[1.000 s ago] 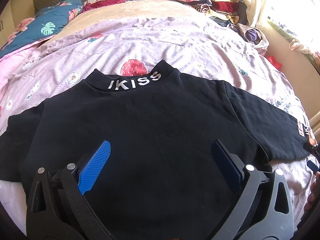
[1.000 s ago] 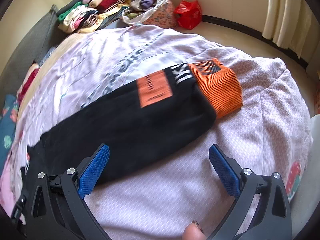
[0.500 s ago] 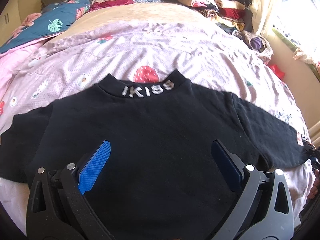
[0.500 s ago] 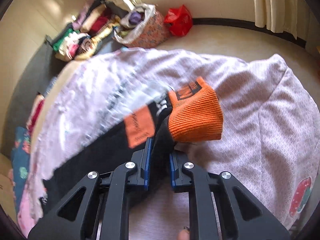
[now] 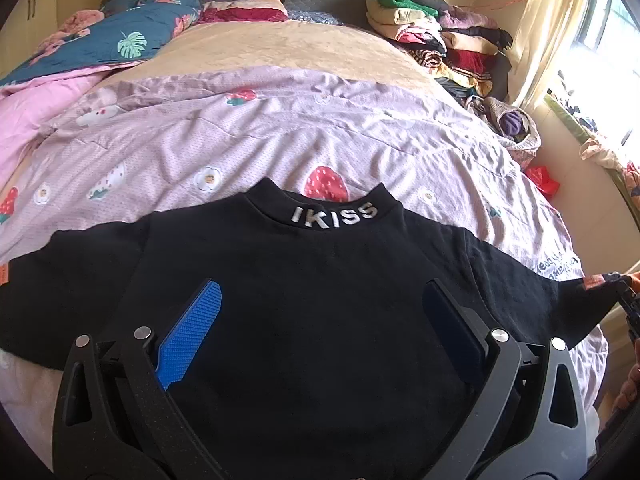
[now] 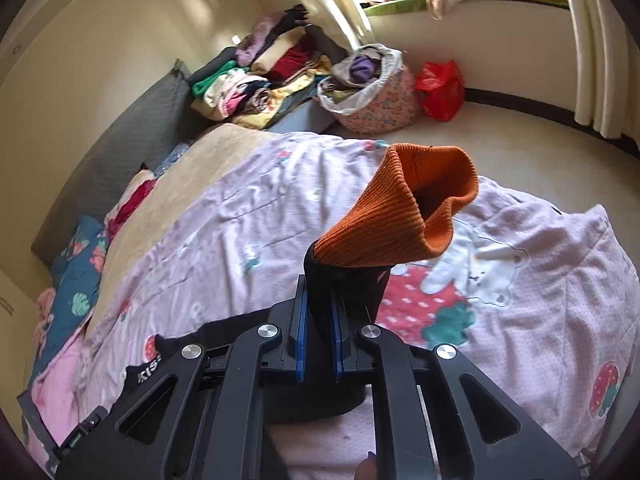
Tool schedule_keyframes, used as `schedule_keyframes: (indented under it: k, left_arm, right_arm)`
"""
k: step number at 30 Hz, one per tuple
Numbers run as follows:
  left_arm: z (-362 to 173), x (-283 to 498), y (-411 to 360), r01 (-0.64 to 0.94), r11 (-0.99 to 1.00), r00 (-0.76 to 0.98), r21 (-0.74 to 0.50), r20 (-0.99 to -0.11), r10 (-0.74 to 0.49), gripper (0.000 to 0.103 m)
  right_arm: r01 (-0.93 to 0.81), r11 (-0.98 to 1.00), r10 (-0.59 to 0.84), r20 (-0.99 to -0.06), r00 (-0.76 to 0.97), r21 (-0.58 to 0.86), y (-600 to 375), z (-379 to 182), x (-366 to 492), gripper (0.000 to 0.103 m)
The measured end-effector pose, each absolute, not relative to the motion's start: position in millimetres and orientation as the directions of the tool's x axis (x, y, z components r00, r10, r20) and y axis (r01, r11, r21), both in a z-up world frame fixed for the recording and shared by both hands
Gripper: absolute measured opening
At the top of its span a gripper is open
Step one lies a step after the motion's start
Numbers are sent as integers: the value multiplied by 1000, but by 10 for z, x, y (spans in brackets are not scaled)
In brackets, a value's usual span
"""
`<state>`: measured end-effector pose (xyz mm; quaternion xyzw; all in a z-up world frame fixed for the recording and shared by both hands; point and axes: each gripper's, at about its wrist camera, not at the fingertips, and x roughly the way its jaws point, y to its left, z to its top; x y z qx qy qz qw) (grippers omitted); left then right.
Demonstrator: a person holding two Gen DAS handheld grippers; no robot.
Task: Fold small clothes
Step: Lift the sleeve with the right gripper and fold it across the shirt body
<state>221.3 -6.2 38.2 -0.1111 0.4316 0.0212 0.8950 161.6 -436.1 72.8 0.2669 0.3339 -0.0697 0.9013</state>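
A small black sweater point(image 5: 304, 288) with "IKISS" on its collar lies spread flat on the lilac bedsheet point(image 5: 256, 136). My left gripper point(image 5: 320, 312) is open and hovers over the sweater's body, empty. My right gripper point(image 6: 318, 312) is shut on the sweater's right sleeve point(image 6: 320, 292) just below its orange ribbed cuff point(image 6: 400, 216) and holds it lifted off the bed, cuff opening upward. In the left wrist view the sleeve end point(image 5: 596, 284) is pulled up at the right edge. The collar also shows in the right wrist view point(image 6: 144, 372).
A stack of folded clothes point(image 5: 432, 40) sits at the bed's far right corner. A blue leaf-print quilt point(image 5: 100, 40) lies at the far left. A floral laundry bag point(image 6: 368, 92) and red bag point(image 6: 440, 88) stand on the floor beside the bed.
My right gripper has shut on the sleeve near the orange cuff and raised it off the bed. My left gripper has drawn back slightly and stayed open.
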Motion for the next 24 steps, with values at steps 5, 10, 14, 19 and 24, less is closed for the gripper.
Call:
schedule_keyframes:
  k: [5,10,14,19,24]
  left_arm:
    - [506,2186,143,-136,973,640,-187,-766,-58,95]
    - [604,2161,416,-149,968,651,-203,-756,-58,95]
    - [616,2141,661,-164,961,649,-225,-758,-67,95]
    - [597,2063,908,-170,950,652,-264,-753,-92,95]
    - [568,1970,1090,-150,936,658,-319,-738,-146,95]
  right_arm:
    - [226,883,90,-621,779,411,-3947,929,1637,9]
    - [143,910,138,-609,781,390,-3473,1067,1694,9]
    - [83,923,177,-607,775,376,-3093,1150,1735,9]
    - [18,938,212,-617,758,345,-2592,1163,1766,9]
    - [-42,949,241,-632,737,314,-2134,1111,1766,9]
